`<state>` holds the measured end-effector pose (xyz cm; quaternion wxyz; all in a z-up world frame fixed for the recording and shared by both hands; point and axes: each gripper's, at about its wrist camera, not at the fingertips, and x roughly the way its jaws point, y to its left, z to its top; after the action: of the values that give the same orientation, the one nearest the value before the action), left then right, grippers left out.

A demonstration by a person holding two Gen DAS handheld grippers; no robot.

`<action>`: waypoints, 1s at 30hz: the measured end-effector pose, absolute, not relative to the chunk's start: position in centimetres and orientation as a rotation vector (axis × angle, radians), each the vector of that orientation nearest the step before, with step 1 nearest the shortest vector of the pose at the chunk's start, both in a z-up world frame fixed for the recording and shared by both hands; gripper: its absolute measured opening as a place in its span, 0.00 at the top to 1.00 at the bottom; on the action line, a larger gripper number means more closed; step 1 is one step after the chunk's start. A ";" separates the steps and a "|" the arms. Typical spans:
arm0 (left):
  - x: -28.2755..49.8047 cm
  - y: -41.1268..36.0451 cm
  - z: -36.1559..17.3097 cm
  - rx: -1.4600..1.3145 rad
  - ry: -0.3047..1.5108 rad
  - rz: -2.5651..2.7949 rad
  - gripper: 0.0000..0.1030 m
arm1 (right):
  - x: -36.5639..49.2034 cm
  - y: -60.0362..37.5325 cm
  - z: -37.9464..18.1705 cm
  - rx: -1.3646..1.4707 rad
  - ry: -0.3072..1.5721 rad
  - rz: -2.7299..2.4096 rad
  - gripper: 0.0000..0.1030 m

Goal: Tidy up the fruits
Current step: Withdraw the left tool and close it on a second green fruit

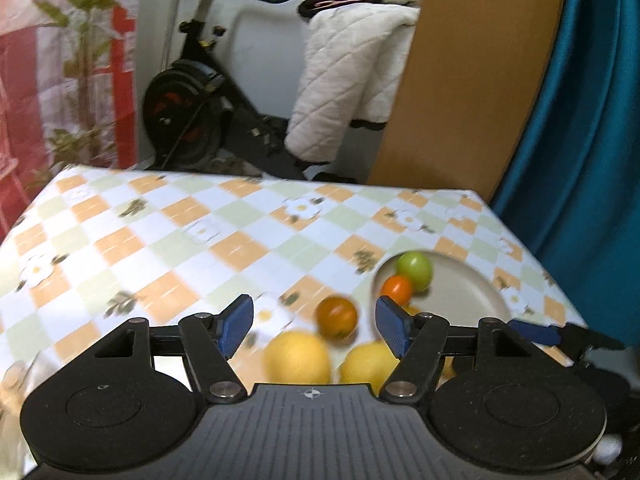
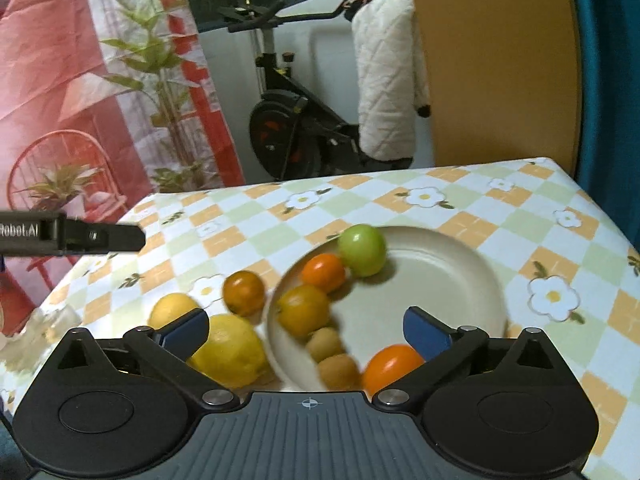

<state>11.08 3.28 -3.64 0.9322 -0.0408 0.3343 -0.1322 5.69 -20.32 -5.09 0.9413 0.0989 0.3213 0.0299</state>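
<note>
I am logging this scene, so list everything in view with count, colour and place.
plate: one, cream, on the table's right part
green fruit: one, on the plate's far side
orange fruits on the plate: three, along its left and near rim
brown fruits: two, near rim of the plate
orange fruit off the plate: one, on the cloth left of it
yellow fruits: two, on the cloth, near left
tablecloth: one, orange, green and white checks
exercise bike: one, black, behind the table
left hand-held gripper: open
right hand-held gripper: open
</note>
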 end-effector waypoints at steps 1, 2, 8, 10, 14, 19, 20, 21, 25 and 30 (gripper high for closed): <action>10.8 3.7 -3.9 -0.086 0.689 -0.263 0.32 | 5.6 -20.0 -5.1 0.200 0.655 0.065 0.00; 10.6 4.2 -4.0 -0.090 0.693 -0.258 0.32 | 5.6 -19.7 -5.2 0.200 0.657 0.077 0.00; 9.3 6.1 -5.2 -0.121 0.718 -0.248 0.32 | 5.2 -16.9 -5.3 0.147 0.648 0.111 0.00; 9.0 6.3 -5.7 -0.112 0.730 -0.247 0.32 | 5.4 -16.2 -5.3 0.136 0.674 0.133 0.00; 8.6 6.9 -6.4 -0.112 0.748 -0.230 0.32 | 5.4 -14.9 -5.6 0.118 0.721 0.195 0.00; 8.4 7.4 -7.1 -0.159 0.765 -0.252 0.18 | 5.2 -12.8 -5.7 0.018 0.738 0.220 0.01; 8.3 7.5 -7.3 -0.167 0.763 -0.257 0.15 | 5.2 -12.4 -5.8 0.001 0.745 0.215 0.01; 8.2 7.6 -7.4 -0.171 0.764 -0.263 0.15 | 5.2 -12.1 -5.9 -0.016 0.753 0.206 0.01; 8.0 7.3 -8.0 -0.132 0.774 -0.263 0.15 | 5.2 -11.5 -6.8 -0.010 0.791 0.210 0.02; 7.8 7.4 -8.1 -0.102 0.758 -0.256 0.15 | 5.6 -11.2 -7.7 -0.023 0.830 0.201 0.02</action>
<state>7.80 7.37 -8.08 0.9197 -0.0495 0.3690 -0.1246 5.60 -11.16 -7.65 0.9102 -0.0110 0.4024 0.0976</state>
